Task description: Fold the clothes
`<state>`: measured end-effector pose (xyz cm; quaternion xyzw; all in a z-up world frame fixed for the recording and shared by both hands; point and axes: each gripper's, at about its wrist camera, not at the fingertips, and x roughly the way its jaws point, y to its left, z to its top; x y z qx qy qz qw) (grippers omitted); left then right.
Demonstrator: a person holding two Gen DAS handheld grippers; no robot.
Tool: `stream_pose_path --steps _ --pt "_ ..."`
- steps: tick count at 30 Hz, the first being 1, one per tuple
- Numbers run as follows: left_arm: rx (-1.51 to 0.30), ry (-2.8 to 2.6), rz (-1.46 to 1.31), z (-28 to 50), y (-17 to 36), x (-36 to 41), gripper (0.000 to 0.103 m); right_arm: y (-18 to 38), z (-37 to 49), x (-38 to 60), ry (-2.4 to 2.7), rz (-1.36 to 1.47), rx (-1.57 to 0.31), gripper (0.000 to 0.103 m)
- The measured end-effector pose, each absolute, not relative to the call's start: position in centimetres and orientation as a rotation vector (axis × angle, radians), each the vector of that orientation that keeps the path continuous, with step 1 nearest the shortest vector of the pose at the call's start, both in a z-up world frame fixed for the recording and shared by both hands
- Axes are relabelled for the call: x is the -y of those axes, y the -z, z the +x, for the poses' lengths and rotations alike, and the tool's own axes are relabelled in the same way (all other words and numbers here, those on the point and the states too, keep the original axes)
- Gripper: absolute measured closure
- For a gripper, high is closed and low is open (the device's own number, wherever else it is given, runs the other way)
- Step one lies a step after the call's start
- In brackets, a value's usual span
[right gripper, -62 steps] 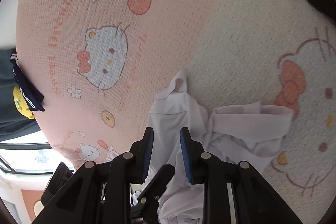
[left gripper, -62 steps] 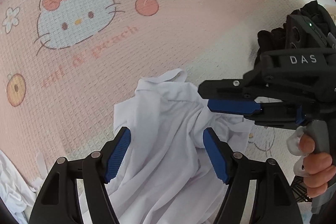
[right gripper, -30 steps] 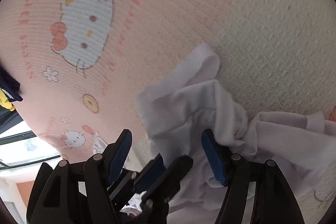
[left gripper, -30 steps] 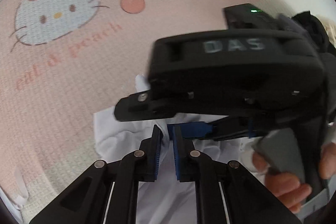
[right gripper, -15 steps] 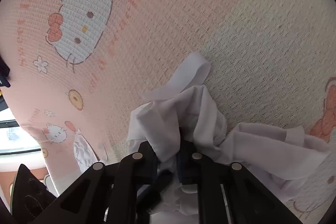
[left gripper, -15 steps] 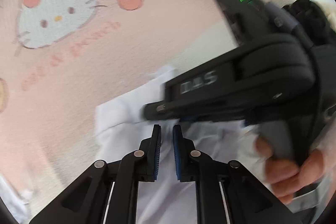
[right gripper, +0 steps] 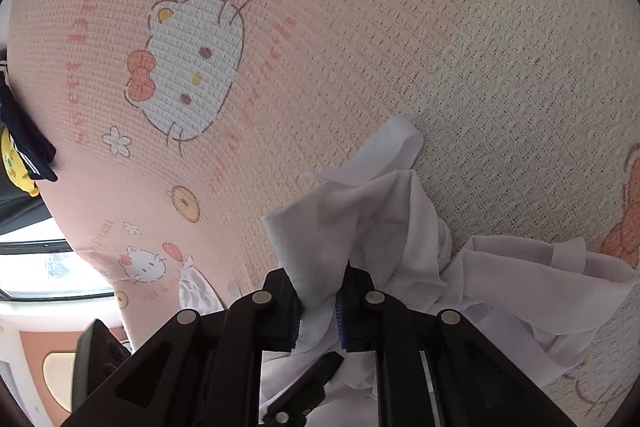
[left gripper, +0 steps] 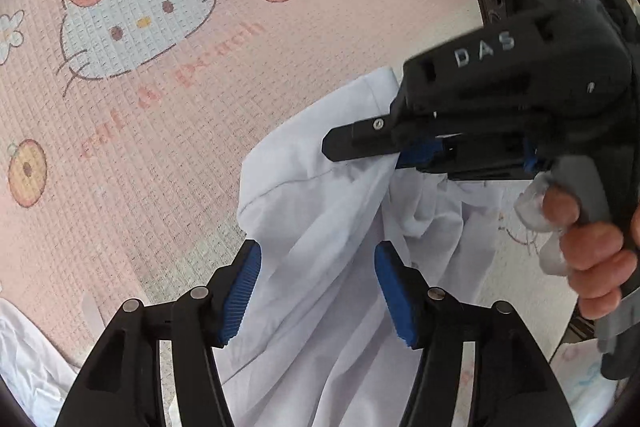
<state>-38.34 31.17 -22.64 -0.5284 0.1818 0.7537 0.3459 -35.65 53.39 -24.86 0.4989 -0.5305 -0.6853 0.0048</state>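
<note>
A crumpled white shirt (left gripper: 320, 227) lies on a pink cartoon-cat blanket (left gripper: 160, 87). My left gripper (left gripper: 318, 287) is open, its blue pads straddling the cloth without pinching it. In the left wrist view, my right gripper (left gripper: 396, 153) comes in from the right, held by a hand (left gripper: 592, 247), and is shut on a fold of the shirt. In the right wrist view, my right gripper (right gripper: 318, 315) clamps a bunched white shirt (right gripper: 360, 219) edge between its pads, with a sleeve spreading out to the right.
More white cloth (left gripper: 24, 359) lies at the lower left in the left wrist view. A dark garment (right gripper: 24, 139) with a yellow patch hangs off the blanket's left edge in the right wrist view. A cream blanket (right gripper: 520, 67) section lies to the right.
My left gripper went from shut to open and let the shirt go. My right gripper opened, then shut on a fold of the shirt and now holds it raised.
</note>
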Motion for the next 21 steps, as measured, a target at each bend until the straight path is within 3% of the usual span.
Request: stream_pose_path --steps 3,5,7,8,12,14,21 --pt "-0.488 -1.988 -1.355 -37.9 23.2 -31.3 0.047 25.4 -35.7 -53.3 2.12 1.59 1.674 0.091" --pt "-0.499 -1.999 -1.364 -37.7 23.8 -31.4 0.06 25.9 -35.8 -53.2 2.098 1.631 1.676 0.091" --pt "-0.502 -1.992 -1.377 -37.4 24.4 -31.4 0.081 26.5 -35.9 -53.0 2.076 1.673 1.678 0.09" --pt "-0.502 -1.985 -1.385 -37.2 24.7 -31.4 0.083 26.8 -36.0 -53.0 2.065 1.693 1.679 0.09" --pt "-0.517 -1.982 -1.364 -36.3 24.9 -31.5 0.085 27.3 -36.4 -52.7 2.038 1.706 1.7 0.082" --pt "-0.495 -1.978 -1.372 -36.2 25.0 -31.5 0.085 27.5 -36.2 -52.7 2.032 1.668 1.716 0.069" --pt "-0.402 -1.981 -1.413 -35.8 24.8 -31.1 0.085 28.1 -35.8 -52.4 2.055 1.584 1.76 0.068"
